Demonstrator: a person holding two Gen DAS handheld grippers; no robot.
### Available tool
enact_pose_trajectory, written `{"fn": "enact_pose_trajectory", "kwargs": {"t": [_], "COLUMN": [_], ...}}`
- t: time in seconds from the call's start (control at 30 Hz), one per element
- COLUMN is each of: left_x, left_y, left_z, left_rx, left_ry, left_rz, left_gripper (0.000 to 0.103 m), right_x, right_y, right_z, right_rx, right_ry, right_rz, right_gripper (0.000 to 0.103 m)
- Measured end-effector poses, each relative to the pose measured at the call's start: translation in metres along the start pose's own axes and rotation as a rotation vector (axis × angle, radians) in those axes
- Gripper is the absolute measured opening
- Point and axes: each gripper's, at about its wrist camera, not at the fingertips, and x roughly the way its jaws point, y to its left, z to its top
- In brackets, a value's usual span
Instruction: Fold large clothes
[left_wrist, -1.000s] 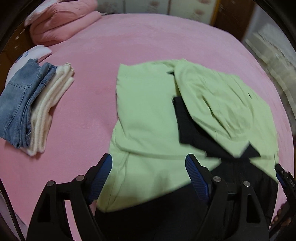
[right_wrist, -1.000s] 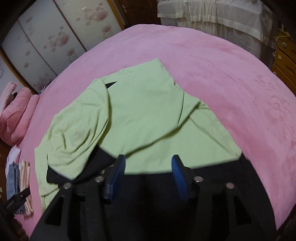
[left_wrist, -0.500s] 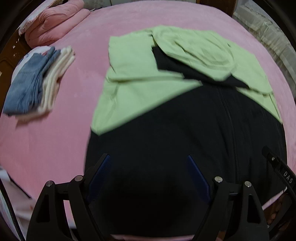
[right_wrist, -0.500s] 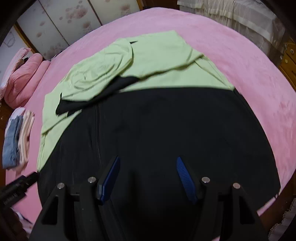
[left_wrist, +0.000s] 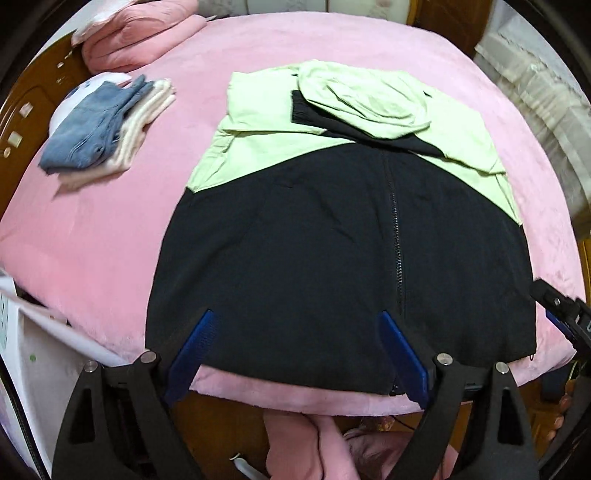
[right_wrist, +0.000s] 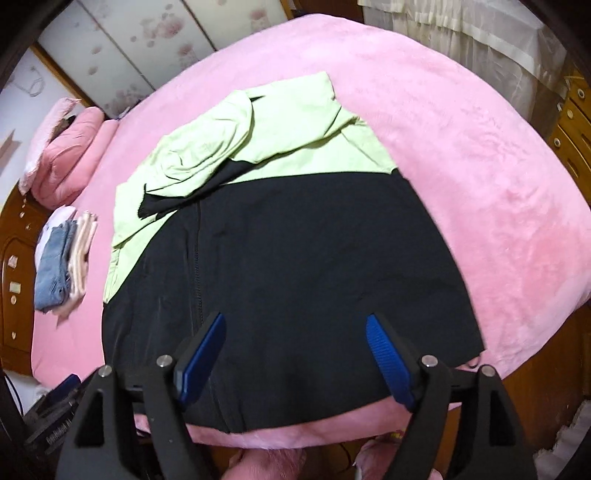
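Note:
A black and light-green zip jacket (left_wrist: 332, 236) lies flat on the pink bed (left_wrist: 110, 229), black lower part toward me, green top and hood (left_wrist: 365, 99) at the far end, sleeves folded in. It also shows in the right wrist view (right_wrist: 295, 258). My left gripper (left_wrist: 295, 332) is open and empty, hovering over the jacket's near hem. My right gripper (right_wrist: 295, 332) is open and empty above the hem too. The right gripper's tip shows at the edge of the left wrist view (left_wrist: 561, 314).
A folded pile of blue jeans and cream clothes (left_wrist: 107, 129) lies at the bed's left. A pink quilt (left_wrist: 140, 33) sits at the far left corner. Wooden furniture (right_wrist: 569, 122) stands right of the bed. The bed's near edge (left_wrist: 295, 391) is just under the grippers.
Both grippers have pulled back toward the near edge of the bed and risen. The whole jacket now shows, down to its black hem. The jacket has not moved.

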Motion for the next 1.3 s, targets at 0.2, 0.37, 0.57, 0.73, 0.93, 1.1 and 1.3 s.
{"fn": "enact_pose_trajectory", "kwargs": {"t": [0.2, 0.37, 0.57, 0.73, 0.93, 1.1, 1.3], "left_x": [0.011, 0.043, 0.073, 0.099, 0.133, 0.151, 0.146], "left_y": [0.056, 0.116, 0.164, 0.19, 0.215, 0.224, 0.21], "left_z": [-0.011, -0.029, -0.054, -0.071, -0.08, -0.074, -0.063], "left_rx": [-0.206, -0.429, -0.559, -0.629, -0.76, -0.815, -0.815], "left_ry": [0.03, 0.076, 0.06, 0.071, 0.14, 0.135, 0.152], "left_rz": [-0.036, -0.103, -0.124, -0.165, -0.233, -0.234, -0.173], "left_gripper": [0.089, 0.089, 0.089, 0.089, 0.089, 0.089, 0.082], "right_x": [-0.006, 0.01, 0.033, 0.045, 0.063, 0.064, 0.057], "right_y": [-0.045, -0.099, -0.139, -0.148, -0.161, -0.17, -0.159], "right_z": [-0.018, -0.042, -0.063, -0.07, -0.064, -0.064, -0.05], "right_rx": [0.047, 0.256, 0.414, 0.458, 0.534, 0.601, 0.597], "right_ry": [-0.011, 0.025, -0.009, -0.053, -0.098, -0.091, -0.052], "right_rz": [0.072, 0.027, 0.035, 0.055, 0.066, 0.116, 0.096], "right_gripper": [0.079, 0.079, 0.079, 0.079, 0.045, 0.02, 0.015]}}
